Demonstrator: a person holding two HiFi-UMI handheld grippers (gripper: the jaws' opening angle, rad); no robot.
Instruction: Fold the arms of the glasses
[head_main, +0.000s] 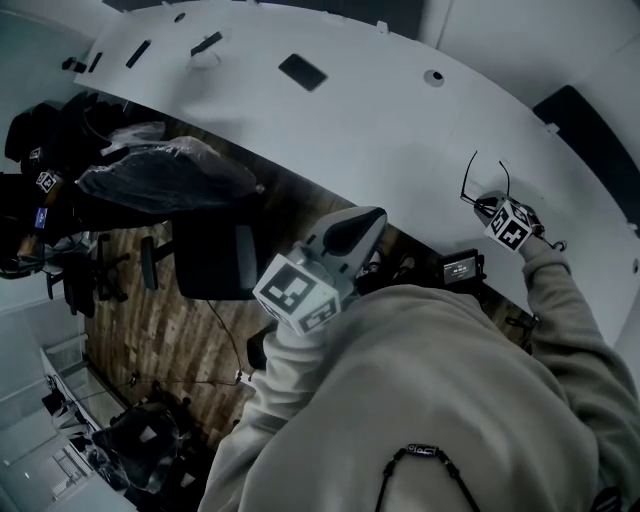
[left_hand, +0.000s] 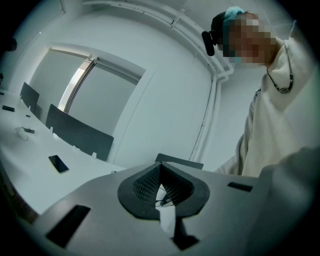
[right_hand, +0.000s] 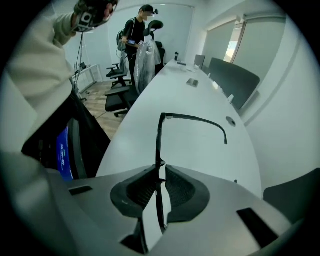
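The thin black-framed glasses (head_main: 468, 180) hang just above the white table (head_main: 380, 130) at the right of the head view. My right gripper (head_main: 492, 208) points steeply down and is shut on them. In the right gripper view the front of the glasses (right_hand: 159, 145) runs edge-on between the two pads, and one arm (right_hand: 200, 120) stands unfolded, reaching out to the right over the table. My left gripper (head_main: 352, 230) is held close to the body, off the table edge, shut with nothing between its pads (left_hand: 161, 187).
A dark phone (head_main: 302, 71) and small black items lie at the far side of the table, with a round grommet (head_main: 433, 76) nearer. A black office chair (head_main: 205, 255) and a plastic-covered chair (head_main: 165, 170) stand beside the table. A person (right_hand: 137, 35) stands far off.
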